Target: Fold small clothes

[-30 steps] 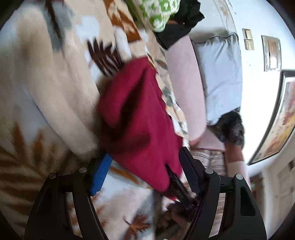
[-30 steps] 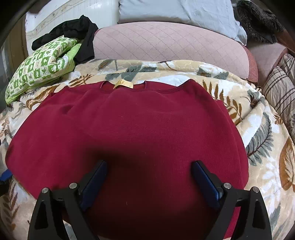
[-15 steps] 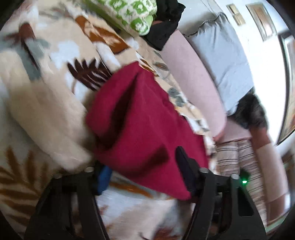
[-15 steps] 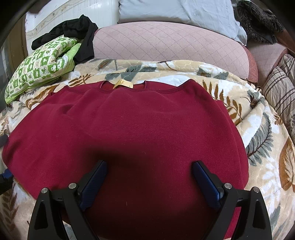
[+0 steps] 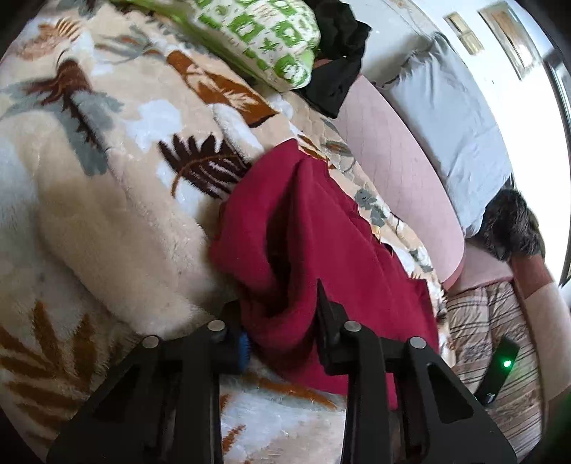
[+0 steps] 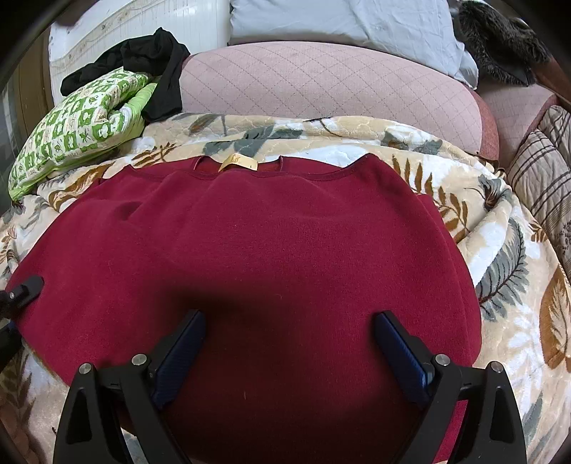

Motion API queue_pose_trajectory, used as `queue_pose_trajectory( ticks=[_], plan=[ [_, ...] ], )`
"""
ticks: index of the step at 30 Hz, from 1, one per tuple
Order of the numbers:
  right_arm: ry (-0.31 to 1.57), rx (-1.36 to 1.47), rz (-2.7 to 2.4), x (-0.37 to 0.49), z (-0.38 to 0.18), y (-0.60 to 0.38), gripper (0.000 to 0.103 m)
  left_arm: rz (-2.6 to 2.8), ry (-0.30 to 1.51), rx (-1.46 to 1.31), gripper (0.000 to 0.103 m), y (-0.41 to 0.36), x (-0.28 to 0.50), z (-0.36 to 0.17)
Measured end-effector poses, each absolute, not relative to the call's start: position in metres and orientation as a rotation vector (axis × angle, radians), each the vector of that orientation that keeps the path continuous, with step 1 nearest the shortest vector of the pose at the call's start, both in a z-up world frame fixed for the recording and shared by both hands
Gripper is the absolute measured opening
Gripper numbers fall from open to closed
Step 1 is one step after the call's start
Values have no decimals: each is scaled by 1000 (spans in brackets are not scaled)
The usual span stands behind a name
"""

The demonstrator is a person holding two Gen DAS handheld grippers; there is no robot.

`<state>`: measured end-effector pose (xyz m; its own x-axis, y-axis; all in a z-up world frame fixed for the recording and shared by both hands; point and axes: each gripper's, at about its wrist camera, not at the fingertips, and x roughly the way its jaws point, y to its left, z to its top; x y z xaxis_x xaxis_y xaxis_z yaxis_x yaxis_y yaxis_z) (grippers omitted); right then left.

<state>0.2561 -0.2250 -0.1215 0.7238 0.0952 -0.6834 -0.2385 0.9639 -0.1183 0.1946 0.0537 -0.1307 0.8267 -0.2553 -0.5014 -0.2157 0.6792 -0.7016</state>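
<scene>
A dark red top [image 6: 271, 257] lies spread on a leaf-patterned blanket [image 6: 506, 264], neckline and tan label [image 6: 238, 162] at the far side. My right gripper [image 6: 289, 342] hovers open over its near hem, holding nothing. My left gripper [image 5: 280, 317] is shut on the top's left edge [image 5: 285, 250], which bunches up between the fingers. The left gripper's tip shows at the left edge of the right wrist view [image 6: 21, 291].
A green-and-white patterned cushion [image 6: 78, 125] and a black garment [image 6: 150, 67] lie at the far left. A pink quilted bolster [image 6: 328, 82], a grey pillow [image 6: 357, 21] and a dark furry thing [image 6: 499, 39] line the back. Striped cushions [image 6: 546, 160] sit at the right.
My left gripper has closed on the top's left edge and gathered it into a fold. My right gripper has not moved.
</scene>
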Motion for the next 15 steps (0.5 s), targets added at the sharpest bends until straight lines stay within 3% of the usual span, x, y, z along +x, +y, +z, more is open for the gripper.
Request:
queue_pose_trajectory(
  ticks=[3, 8, 15],
  plan=[
    [726, -206, 174, 253, -113, -226, 93, 21, 609, -723, 23, 41, 196, -121],
    [561, -65, 289, 231, -52, -241, 90, 97, 571, -467, 22, 11, 196, -100],
    [879, 113, 694, 331, -23, -183, 91, 147, 488, -162, 22, -25, 192, -82]
  ],
)
